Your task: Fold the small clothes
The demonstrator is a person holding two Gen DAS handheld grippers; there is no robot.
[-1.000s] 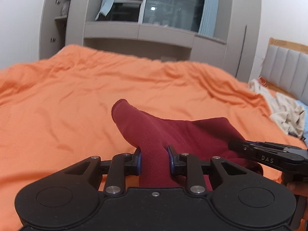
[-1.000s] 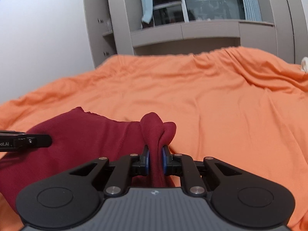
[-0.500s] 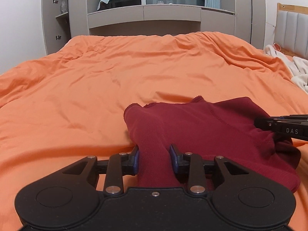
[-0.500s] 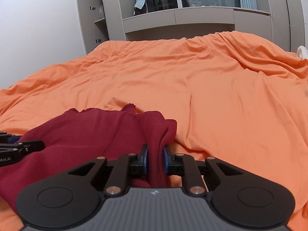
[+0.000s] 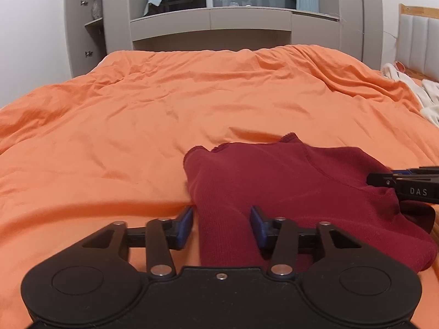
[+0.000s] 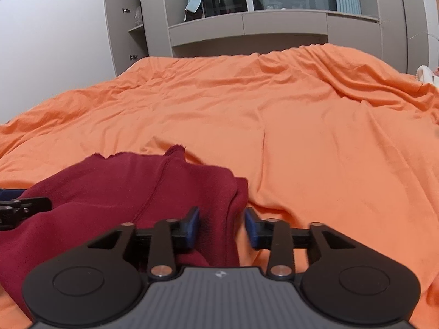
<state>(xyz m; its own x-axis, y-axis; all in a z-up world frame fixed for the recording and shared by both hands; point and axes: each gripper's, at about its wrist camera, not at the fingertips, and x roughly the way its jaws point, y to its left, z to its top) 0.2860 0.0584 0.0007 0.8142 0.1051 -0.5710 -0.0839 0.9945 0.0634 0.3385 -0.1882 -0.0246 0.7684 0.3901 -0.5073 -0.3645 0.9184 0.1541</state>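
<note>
A dark red knit garment (image 5: 288, 181) lies bunched on the orange bedspread (image 5: 137, 126). My left gripper (image 5: 221, 226) is open, its blue pads apart on either side of the garment's left edge. My right gripper (image 6: 221, 226) is open too, straddling the garment's right edge (image 6: 153, 186), with a gap between the right pad and the cloth. Each gripper's tip shows at the side of the other's view.
A grey wardrobe and shelf unit (image 5: 219, 19) stands beyond the far edge of the bed. A pile of pale clothes (image 5: 411, 93) lies at the right by a padded headboard (image 5: 417, 44). The bedspread (image 6: 301, 126) stretches wide ahead.
Both grippers were shut on the red garment and held it raised. They lowered it onto the bed and both have opened, letting the cloth go.
</note>
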